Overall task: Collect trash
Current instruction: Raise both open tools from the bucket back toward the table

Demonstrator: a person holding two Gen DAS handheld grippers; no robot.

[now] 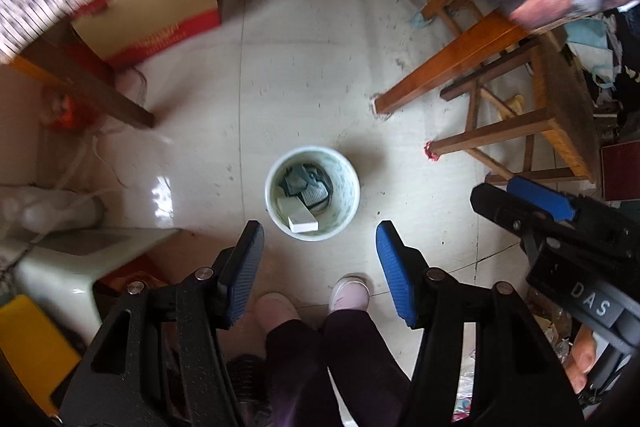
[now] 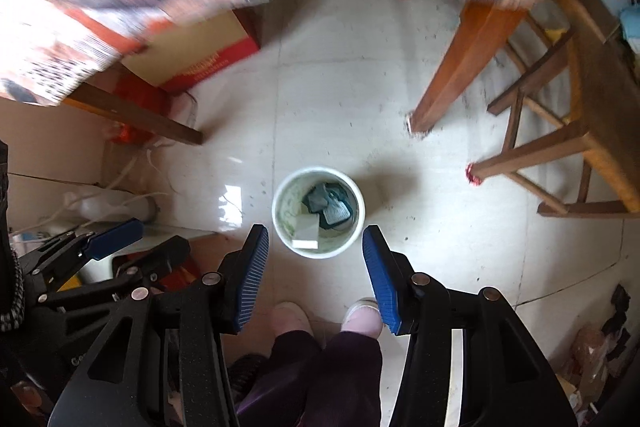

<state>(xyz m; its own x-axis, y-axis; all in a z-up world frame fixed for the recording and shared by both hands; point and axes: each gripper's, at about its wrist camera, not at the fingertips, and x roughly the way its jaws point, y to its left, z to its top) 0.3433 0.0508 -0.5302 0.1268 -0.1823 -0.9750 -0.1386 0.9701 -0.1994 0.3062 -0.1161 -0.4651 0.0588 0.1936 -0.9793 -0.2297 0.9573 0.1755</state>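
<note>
Two grippers hang over the floor with nothing in either of them: my left gripper (image 1: pixel 318 247) has its blue pads spread wide apart, and my right gripper (image 2: pixel 316 251) is spread just as wide, both empty. Nearest below me are my own feet in pale slippers (image 1: pixel 348 293), toes pointing away toward the far side. Just beyond them stands the small white bin (image 1: pixel 313 192), upright on the pale tiled floor (image 1: pixel 312 75), its round mouth facing straight up at both cameras. It lies ahead of and below both grippers, almost centred between each pair of fingers, so neither hand looks clearly nearer; in the left wrist view the right gripper shows at the right edge, beside mine. Inside the bin lies a white flat box (image 1: pixel 303 218) against the near wall, its long axis running from the left toward the near right, and behind it some dark teal wrappers or packets (image 1: pixel 306 183), too jumbled to name. My judgement is that the trash seen here is already in the bin, and I cannot see any loose piece on the floor close by. Farther off, a wooden table leg (image 1: pixel 448 67) and a wooden stool (image 1: pixel 532 131) stand to the right, a cardboard box (image 1: pixel 160 15) sits far left, and the blurred cloth at the far edge is too smeared to read.
</note>
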